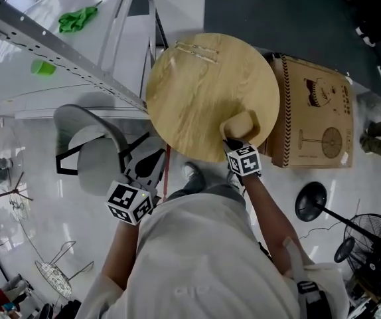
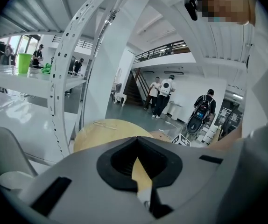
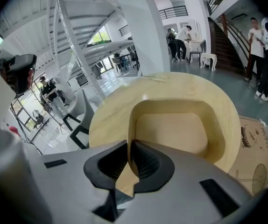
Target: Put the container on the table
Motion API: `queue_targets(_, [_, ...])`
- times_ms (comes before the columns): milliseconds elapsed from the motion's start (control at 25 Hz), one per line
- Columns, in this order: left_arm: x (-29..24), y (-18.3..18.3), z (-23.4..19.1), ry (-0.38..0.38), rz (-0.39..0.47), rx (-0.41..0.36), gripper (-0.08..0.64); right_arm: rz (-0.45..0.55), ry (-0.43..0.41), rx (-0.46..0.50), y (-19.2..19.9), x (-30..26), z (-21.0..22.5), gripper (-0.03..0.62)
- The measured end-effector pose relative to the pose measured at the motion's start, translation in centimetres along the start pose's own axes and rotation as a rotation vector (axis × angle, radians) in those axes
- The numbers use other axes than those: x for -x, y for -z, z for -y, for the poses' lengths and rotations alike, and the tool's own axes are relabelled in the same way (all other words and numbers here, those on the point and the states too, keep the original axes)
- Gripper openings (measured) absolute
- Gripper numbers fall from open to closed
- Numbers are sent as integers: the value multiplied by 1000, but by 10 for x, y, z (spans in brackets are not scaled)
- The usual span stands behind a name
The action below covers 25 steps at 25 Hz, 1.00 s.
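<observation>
The right tool point(image 3: 131, 164) clamps the wooden container point(image 1: 241, 124) by its near wall, at the bench point(image 1: 197, 92) near right edge. It looks light and stiff, so a wall grip suits. The left tool point(image 2: 141, 171) is closed, empty.

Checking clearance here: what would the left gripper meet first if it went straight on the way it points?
Probably the near rim of the round wooden table, just ahead of the left gripper; depth is unclear.
</observation>
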<state>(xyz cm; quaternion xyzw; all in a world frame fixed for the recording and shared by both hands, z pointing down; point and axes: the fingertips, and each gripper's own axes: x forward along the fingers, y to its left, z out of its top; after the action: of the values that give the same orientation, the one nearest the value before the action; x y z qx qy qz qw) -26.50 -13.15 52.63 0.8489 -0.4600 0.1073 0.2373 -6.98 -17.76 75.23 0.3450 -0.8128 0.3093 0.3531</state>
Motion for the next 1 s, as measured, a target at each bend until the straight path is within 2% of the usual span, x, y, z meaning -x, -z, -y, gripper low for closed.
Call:
queue_targets(400, [14, 5, -16, -36, 4, 18, 14, -50, 21, 11, 0, -30, -6, 74])
queue_targets(680, [20, 6, -17, -60, 13, 21, 14, -53, 1, 11, -3, -40, -10, 78])
queue_targets(1000, [26, 3, -11, -88, 32, 23, 14, -50, -29, 16, -7, -37, -16, 115])
